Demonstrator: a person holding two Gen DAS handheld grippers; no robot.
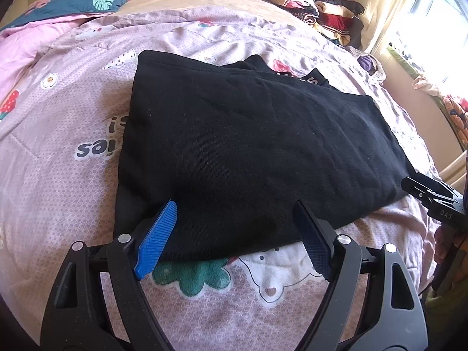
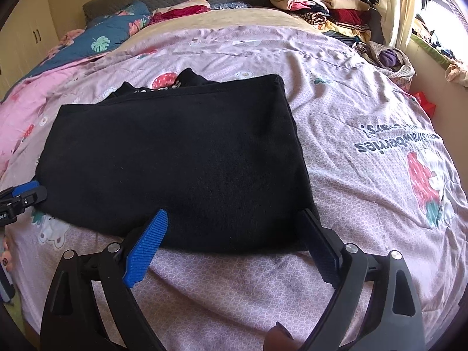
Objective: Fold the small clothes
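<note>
A black garment [image 1: 248,146] lies folded into a rough rectangle on the pink printed bedspread [image 1: 58,175]; it also shows in the right wrist view [image 2: 175,158]. A collar part with white lettering sticks out at its far edge [image 1: 316,79]. My left gripper [image 1: 237,204] is open, its blue fingers [image 1: 158,239] resting at the garment's near edge. My right gripper [image 2: 235,213] is open at the near edge towards the garment's right corner. Each gripper's tip shows in the other's view: the right [image 1: 430,196] and the left [image 2: 23,196].
A stack of folded clothes [image 2: 327,8] stands at the far right of the bed by the curtain [image 2: 400,8] and window. A blue floral quilt [image 2: 111,35] and pink blanket [image 2: 29,96] lie at the far left. A loose purple garment [image 2: 389,58] lies near the right edge.
</note>
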